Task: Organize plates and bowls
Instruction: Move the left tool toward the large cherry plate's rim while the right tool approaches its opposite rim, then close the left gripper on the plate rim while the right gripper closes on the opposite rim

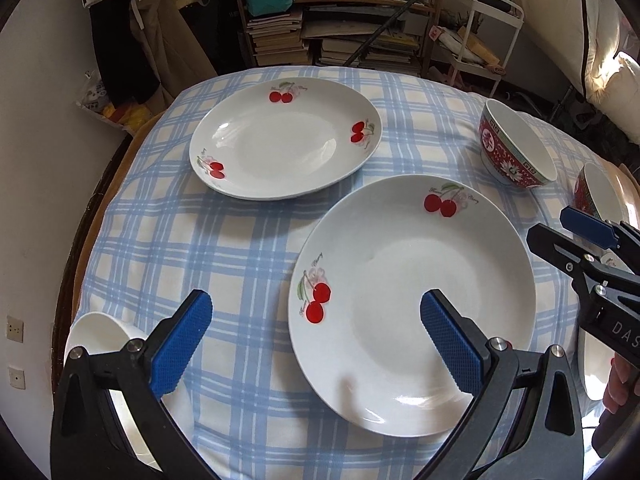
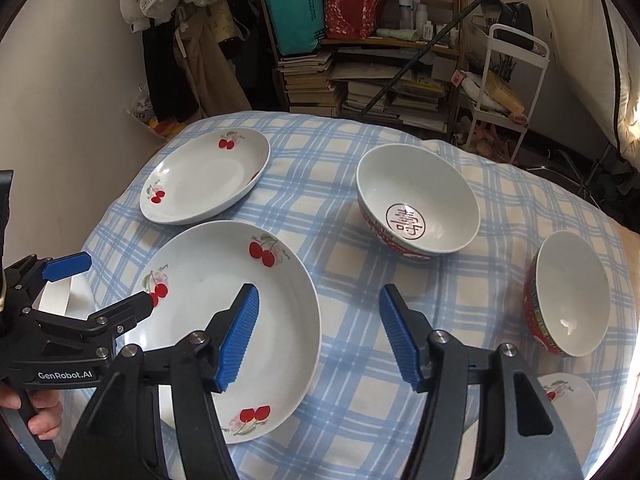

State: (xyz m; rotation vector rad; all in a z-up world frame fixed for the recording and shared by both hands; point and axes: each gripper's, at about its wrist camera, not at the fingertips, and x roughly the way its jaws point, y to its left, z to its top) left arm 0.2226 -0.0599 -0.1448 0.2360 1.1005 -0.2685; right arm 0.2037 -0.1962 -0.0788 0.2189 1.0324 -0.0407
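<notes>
Here the near cherry-print plate lies flat on the blue-checked tablecloth covering the tabletop, in front of both tools. A second cherry-print plate sits beyond it, apart from it. Two red-patterned bowls stand to the right: the farther bowl, with a red character in its well, and the nearer bowl, which looks tipped in this view. A plain white bowl shows at the left edge, and part of a third cherry-print plate at the lower right.

The left hand-held gripper hovers with jaws spread wide, one pad over the cloth and one over the near plate; nothing is gripped. The right hand-held gripper is likewise parted and empty, straddling that plate's right rim.

Risks, as a judgement: a glazed rim may slip from the ribbed pads if pinched shallowly; the soft cloth may bunch and shift neighbouring dishes; the two tools, close together, may collide.

Legible writing: "GenRobot.AI" on the left tool's body; "DAS" on the right tool's.
</notes>
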